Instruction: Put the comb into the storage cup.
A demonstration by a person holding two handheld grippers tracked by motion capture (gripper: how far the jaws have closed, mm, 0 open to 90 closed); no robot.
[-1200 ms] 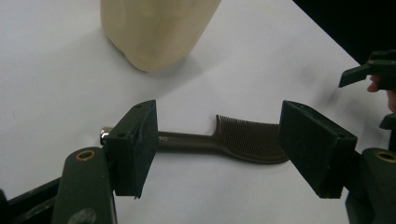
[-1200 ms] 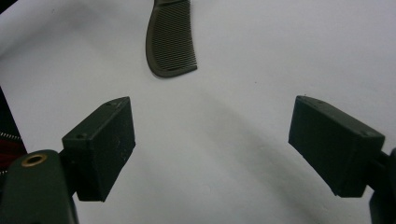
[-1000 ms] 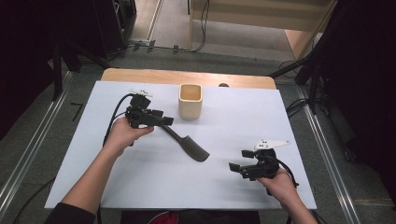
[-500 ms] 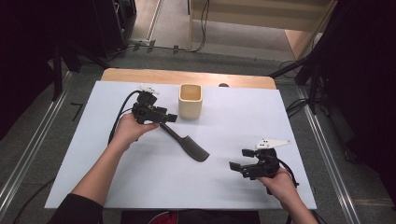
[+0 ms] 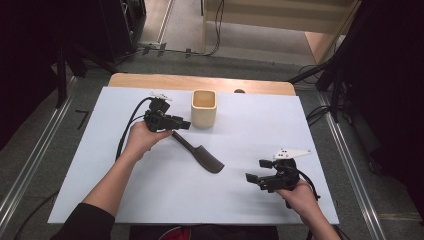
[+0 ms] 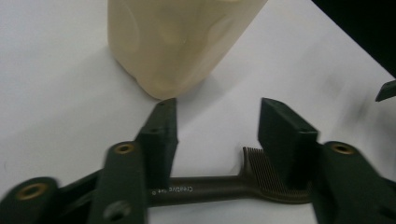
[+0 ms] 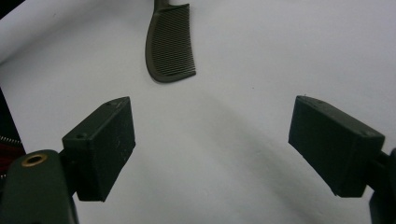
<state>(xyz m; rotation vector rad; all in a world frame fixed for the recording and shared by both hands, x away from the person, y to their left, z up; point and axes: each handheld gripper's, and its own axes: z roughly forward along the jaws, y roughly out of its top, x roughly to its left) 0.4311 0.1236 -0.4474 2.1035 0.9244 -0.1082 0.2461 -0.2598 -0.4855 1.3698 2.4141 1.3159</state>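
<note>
Comb [image 6: 205, 190] handle lettering, legible from the left gripper [image 6: 217, 123] view alone.

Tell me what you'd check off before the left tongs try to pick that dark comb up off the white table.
1. Comb lies flat on the white table: ok.
2. Left tongs sit over the comb's handle: ok; the handle runs crosswise under the jaws in the left gripper view.
3. Jaws pressing on the handle: not ok. They have just been closing, but a gap shows either side.
4. Room between the tongs and the cream cup: cannot tell; it stands very close ahead.
5. Right tongs clear of the comb: ok, open and apart from it.
</note>
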